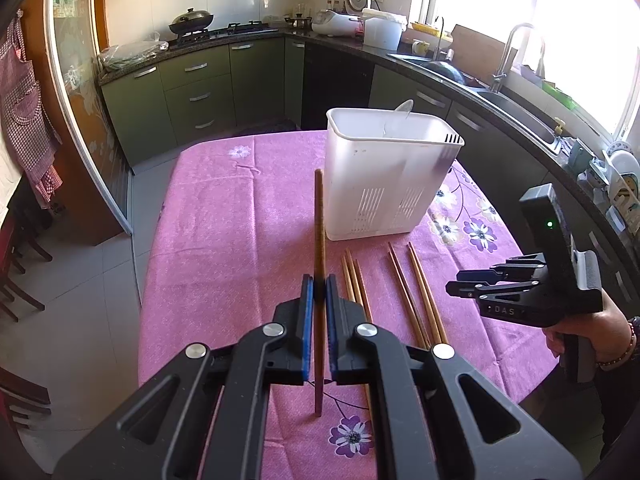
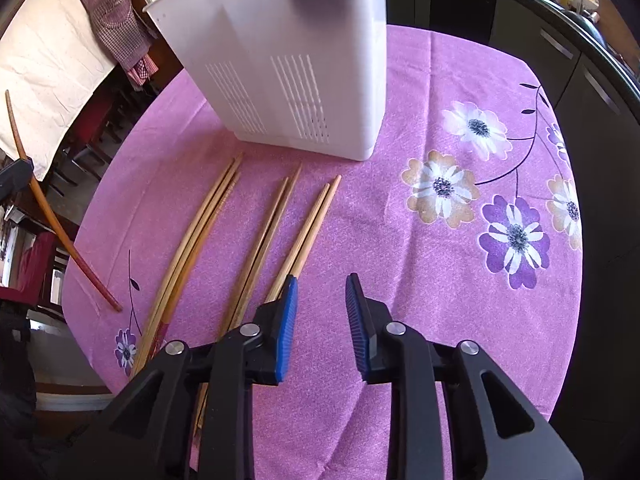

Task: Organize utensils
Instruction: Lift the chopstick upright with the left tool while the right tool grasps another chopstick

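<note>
At centre frame of the left wrist view, the left tongs [image 1: 319, 292] pinch a dark chopstick [image 1: 319, 240], its long axis running up the frame, lower end on the counter [image 1: 224, 216]. Right of it lie loose chopsticks [image 1: 416, 292], their near ends hidden behind the tongs. The white holder [image 1: 384, 176] stands beyond. The right tongs [image 2: 321, 280] gape wide.

Light: bright daylight from the blown-out window [image 1: 560, 20].
Blur: utensil holder [image 2: 288, 60] rim smeared.
Edges: fisheye-bent, dark.
</note>
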`<state>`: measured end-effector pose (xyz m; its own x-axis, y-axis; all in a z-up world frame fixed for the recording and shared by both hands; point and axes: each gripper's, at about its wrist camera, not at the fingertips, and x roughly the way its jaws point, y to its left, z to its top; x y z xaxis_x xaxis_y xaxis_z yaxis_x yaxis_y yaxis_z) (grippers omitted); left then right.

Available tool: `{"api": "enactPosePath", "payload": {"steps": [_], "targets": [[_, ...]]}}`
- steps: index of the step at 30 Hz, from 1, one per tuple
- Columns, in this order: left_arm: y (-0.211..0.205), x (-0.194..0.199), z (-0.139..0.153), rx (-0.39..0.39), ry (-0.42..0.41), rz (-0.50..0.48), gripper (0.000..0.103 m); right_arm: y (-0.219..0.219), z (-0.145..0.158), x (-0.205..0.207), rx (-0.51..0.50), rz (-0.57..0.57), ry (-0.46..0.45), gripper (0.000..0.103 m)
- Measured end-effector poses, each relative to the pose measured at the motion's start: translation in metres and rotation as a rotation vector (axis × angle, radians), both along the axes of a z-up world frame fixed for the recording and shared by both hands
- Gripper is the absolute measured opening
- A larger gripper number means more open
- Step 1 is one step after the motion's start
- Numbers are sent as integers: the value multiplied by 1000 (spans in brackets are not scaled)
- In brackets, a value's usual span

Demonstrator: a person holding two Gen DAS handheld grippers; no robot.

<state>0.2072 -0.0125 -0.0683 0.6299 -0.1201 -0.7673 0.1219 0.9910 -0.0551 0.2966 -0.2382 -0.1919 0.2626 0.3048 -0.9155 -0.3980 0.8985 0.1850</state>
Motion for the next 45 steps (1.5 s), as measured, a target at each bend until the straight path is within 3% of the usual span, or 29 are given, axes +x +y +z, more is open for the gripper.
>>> {"api": "enactPosePath", "payload": {"steps": [4, 22, 28, 33, 38, 41, 45], "targets": [[5, -4, 2, -1, -16, -3, 6, 14, -6, 2, -34, 14, 30, 17], [19, -11, -1, -20, -23, -11, 6, 37, -26, 7, -108, -2, 134, 17], [19, -11, -4, -19, -18, -10, 6, 57, -26, 8, -182, 27, 91, 12], [20, -10, -4, -19, -20, -9, 6, 54, -21, 6, -127, 24, 74, 7], [19, -11, -3, -18, -24, -10, 6, 34, 20, -8, -34, 18, -44, 7], [19, -11, -2, -17, -26, -9, 6, 20, 58, -25, 40, 7, -169, 7], [18, -12, -2, -16, -27, -9, 6, 2, 98, -58, 63, -23, -360, 7]]}}
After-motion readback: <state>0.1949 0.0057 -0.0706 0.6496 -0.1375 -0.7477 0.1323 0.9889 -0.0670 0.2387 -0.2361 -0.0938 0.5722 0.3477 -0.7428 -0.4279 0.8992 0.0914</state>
